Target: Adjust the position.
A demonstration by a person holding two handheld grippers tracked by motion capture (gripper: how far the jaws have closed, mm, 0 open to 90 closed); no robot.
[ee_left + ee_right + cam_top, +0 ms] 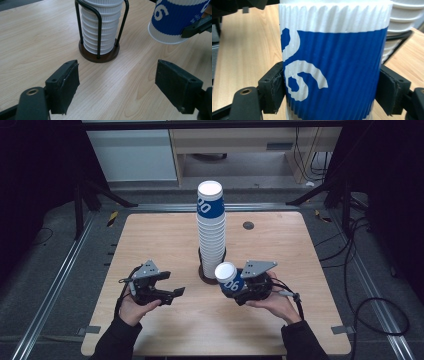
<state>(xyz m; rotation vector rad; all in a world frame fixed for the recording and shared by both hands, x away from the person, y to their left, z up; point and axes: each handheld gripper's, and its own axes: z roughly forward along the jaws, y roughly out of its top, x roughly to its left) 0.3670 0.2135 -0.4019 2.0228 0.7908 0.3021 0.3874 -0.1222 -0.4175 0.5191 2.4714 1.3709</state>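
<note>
Wood: we work at a pale wooden table [150,235], our forearms coming in from the near edge.
Left gripper: our left gripper [172,292] hovers low over the table, left of the stack; its jaws stand wide apart with nothing between them, only bare wood.
Stack: a tall stack [211,232] of ribbed white paper cups rises at the table's middle, the top one banded blue, all set in a black wire holder [99,47] on a dark round base.
Cup: one blue-and-white cup [229,277] is apart from the stack, just to its right and near its foot, held clear of the table and tilted, its closed end up and towards the stack.
Right gripper: our right gripper [239,289] has closed its jaws on the cup's blue band, a pad pressing each side.
Done so far: we judge that a single cup has been taken off the stack and is securely held.
Left to do: we judge the cup has yet to be set down; the empty left gripper looks ready to help or receive it, and the many stacked cups remain.
</note>
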